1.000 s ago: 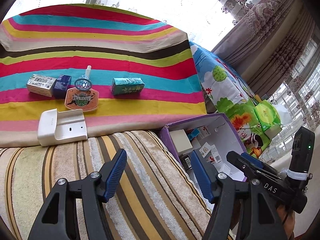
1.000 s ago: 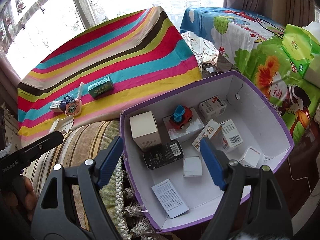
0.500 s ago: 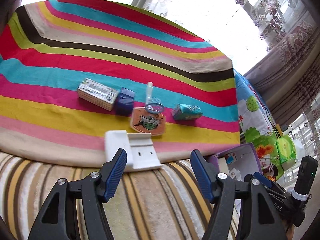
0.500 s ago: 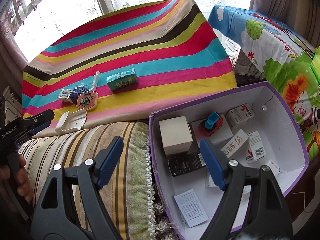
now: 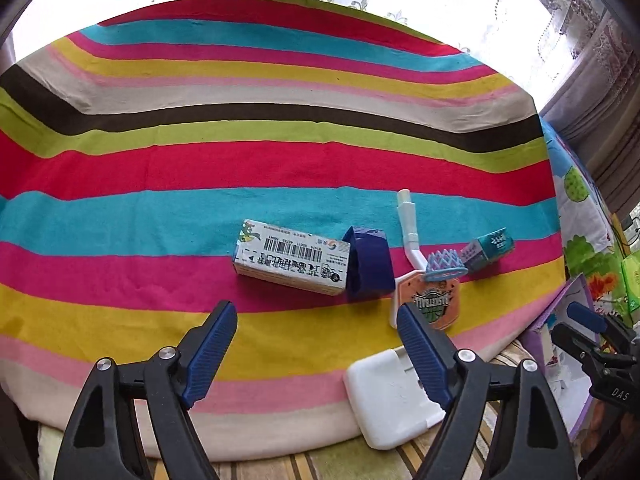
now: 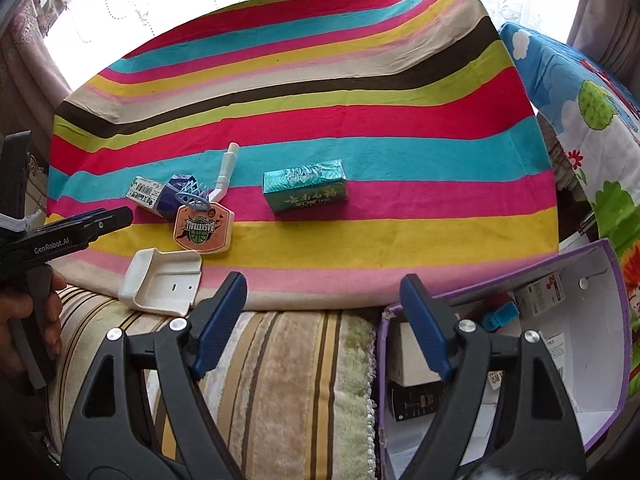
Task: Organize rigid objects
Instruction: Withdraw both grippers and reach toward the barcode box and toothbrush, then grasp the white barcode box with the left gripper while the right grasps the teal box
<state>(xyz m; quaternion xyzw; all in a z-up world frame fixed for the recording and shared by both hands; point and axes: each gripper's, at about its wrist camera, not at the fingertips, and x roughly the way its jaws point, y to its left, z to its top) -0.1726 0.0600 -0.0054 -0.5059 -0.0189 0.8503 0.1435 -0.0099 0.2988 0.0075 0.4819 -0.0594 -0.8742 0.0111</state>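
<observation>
Barcoded box (image 5: pixel 291 257) lies beyond open left tool (image 5: pixel 316 350).

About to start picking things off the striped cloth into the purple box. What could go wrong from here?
1. The barcode carton touches the dark blue box; grabbing one may drag the other.
2. The toy basketball hoop lies partly against those boxes, and its thin white pole could snag.
3. The white plastic holder sits at the cloth's near edge and could slide off if the left tongs, just opened wider, nudge it.
</observation>
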